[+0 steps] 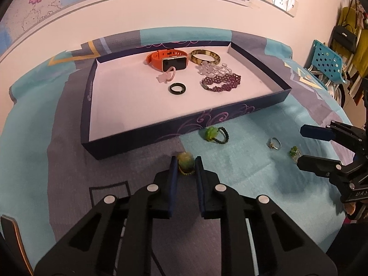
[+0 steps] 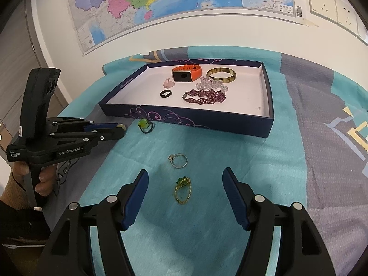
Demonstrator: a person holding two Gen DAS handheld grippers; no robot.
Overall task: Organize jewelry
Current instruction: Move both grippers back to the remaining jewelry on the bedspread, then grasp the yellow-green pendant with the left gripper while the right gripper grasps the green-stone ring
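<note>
My left gripper is shut on a yellow-green stone ring just above the cloth, in front of the navy tray; it also shows in the right wrist view. My right gripper is open and empty, its fingers either side of a gold ring with a green stone. A silver ring lies just beyond it. A green-bead ring on a dark band lies by the tray's front wall. The tray holds an orange watch, a bangle, bead bracelets, a black ring and a pink piece.
The table is covered with a teal and grey patterned cloth. A wall with a map and sockets stands behind the tray. A blue perforated chair and hanging bags are at the far right.
</note>
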